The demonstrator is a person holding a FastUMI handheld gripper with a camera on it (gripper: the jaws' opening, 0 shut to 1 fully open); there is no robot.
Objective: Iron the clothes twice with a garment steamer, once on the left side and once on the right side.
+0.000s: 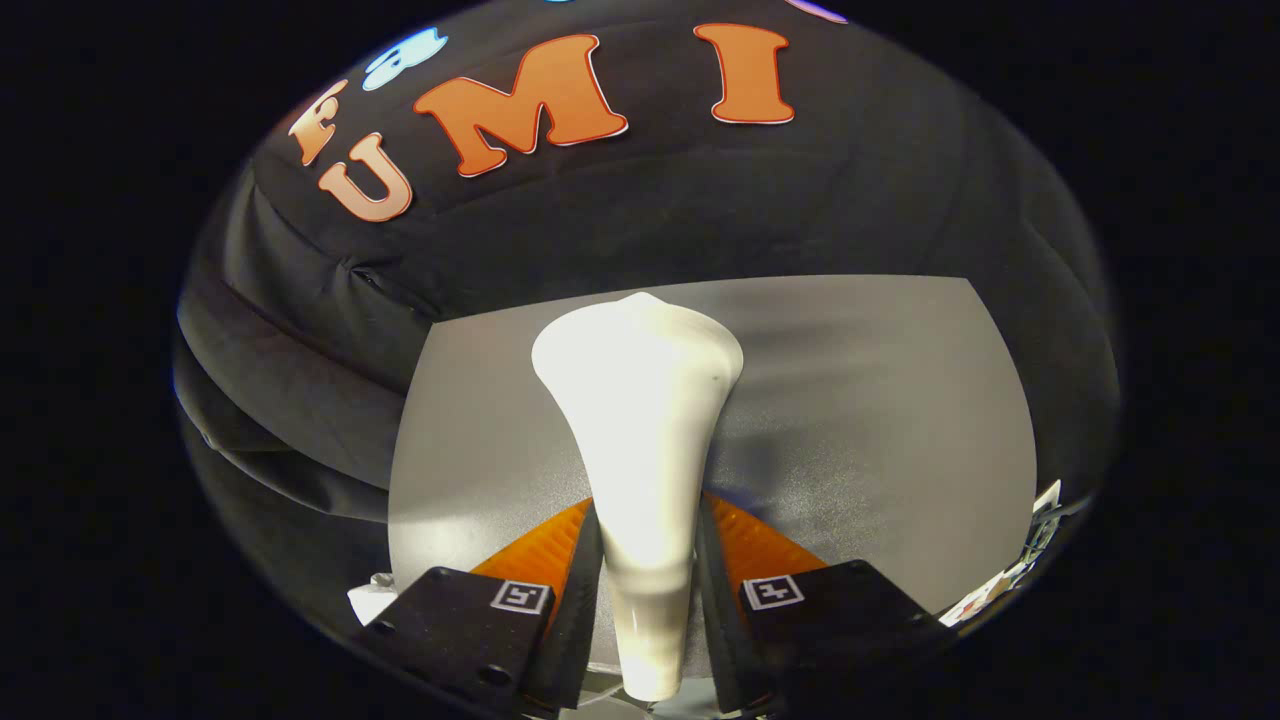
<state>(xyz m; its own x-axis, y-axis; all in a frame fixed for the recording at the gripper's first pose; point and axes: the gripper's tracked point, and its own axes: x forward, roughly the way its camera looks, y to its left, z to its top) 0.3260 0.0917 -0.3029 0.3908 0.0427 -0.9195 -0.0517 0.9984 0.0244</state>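
Note:
A white garment steamer (640, 420) stands between my fingers, its narrow handle clamped by both and its wide head flaring out beyond the fingertips. My gripper (648, 530) is shut on that handle. The steamer's head hangs over a grey tabletop (880, 400). I see no clothes ahead of the fingers.
The grey table runs ahead and to the right, ending at the black cloth wall (300, 380) behind and to the left. A white scrap (372, 602) lies by the left finger. Some printed cards (1010, 575) sit at the table's right corner.

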